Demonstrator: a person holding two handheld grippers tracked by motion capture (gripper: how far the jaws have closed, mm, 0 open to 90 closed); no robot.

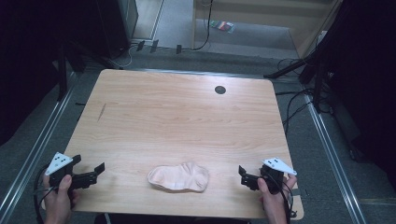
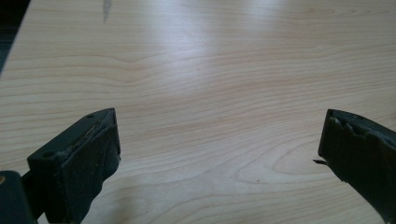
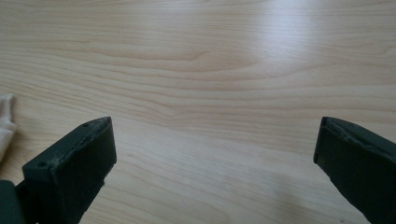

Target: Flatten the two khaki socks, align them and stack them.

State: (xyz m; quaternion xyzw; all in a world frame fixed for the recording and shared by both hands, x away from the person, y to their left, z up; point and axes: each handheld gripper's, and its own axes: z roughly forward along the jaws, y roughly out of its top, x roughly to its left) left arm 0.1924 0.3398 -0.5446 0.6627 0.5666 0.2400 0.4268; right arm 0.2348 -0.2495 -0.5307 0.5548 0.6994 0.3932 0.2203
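Grey carpeted floor (image 1: pixel 261 35) rings a light wood-grain surface (image 1: pixel 177 121); cables (image 1: pixel 294 100) trail off its right side. Small dark round hole (image 1: pixel 220 89) near the far edge, right of centre. Short dark streak (image 1: pixel 102 112) on the far left part of the wood.

Pale pink sock (image 1: pixel 179 177) lies flat and a little rumpled near the near edge, roughly midway between the two hands, touching neither tool. Its edge also peeks in at the left border of the right gripper view (image 3: pixel 4 126).

Left gripper (image 1: pixel 99 169) held low at the near left corner, pointing toward the sock, well apart from it. Jaws spread wide in the left gripper view (image 2: pixel 217 140), bare wood between them, nothing held.

Right gripper (image 1: pixel 243 173) at the near right, aimed left at the sock, near it but apart. Jaws likewise spread wide (image 3: pixel 215 140), nothing between them.
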